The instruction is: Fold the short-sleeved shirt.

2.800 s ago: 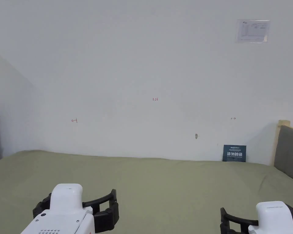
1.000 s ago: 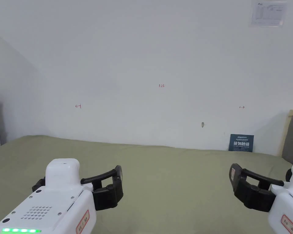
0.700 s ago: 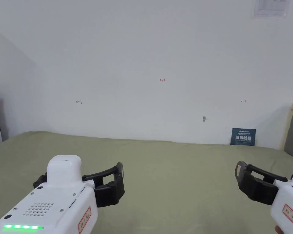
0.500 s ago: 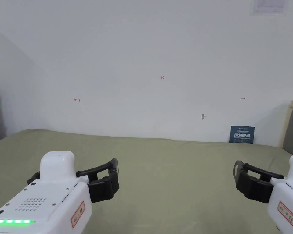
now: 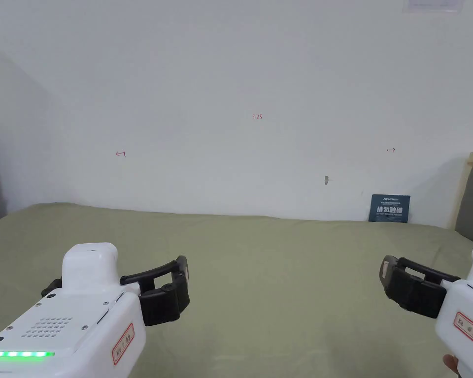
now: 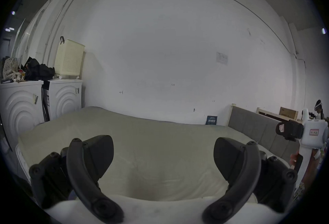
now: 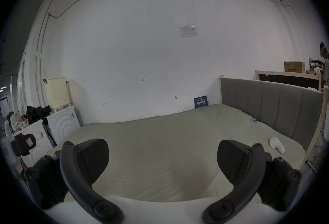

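Since a moment ago your left gripper (image 5: 174,285) at 7 o'clock and right gripper (image 5: 395,283) at 4 o'clock have barely shifted, jaws apart and empty over the bare bed (image 5: 280,275), so you're likely at the start and must find the shirt first.

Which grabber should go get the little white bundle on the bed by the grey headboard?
Right, probably. The white bundle lies on the bed beside the grey headboard, on the side of the right gripper; the left gripper is held farther away. Both are open and empty.
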